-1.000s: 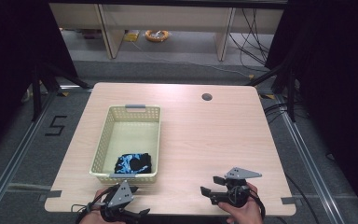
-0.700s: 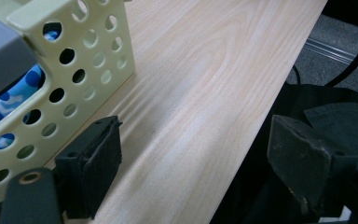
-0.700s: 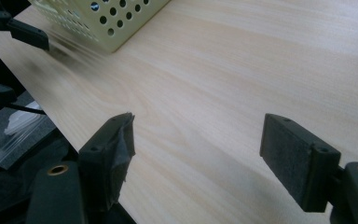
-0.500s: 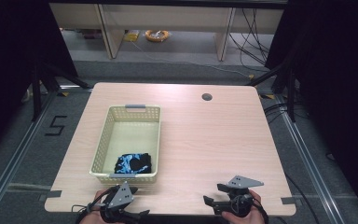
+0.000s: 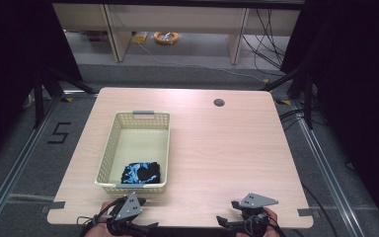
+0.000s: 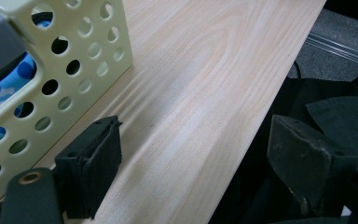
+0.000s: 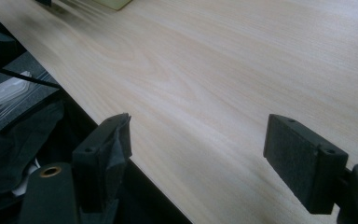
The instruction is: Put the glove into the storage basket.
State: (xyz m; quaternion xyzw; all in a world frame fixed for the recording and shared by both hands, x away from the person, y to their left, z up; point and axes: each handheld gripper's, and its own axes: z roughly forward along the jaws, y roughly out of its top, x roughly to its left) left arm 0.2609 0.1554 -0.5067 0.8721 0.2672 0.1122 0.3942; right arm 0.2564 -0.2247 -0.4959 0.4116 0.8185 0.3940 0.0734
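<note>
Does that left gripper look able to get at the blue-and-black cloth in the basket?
Probably yes: the left gripper is open just outside the basket, whose top is open above the cloth; only the near wall intervenes.

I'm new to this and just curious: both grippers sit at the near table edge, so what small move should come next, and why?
Probably none beyond resting there. The cloth already lies in the basket, and both the left gripper and the right gripper are open with nothing between the jaws. The work looks finished.
</note>
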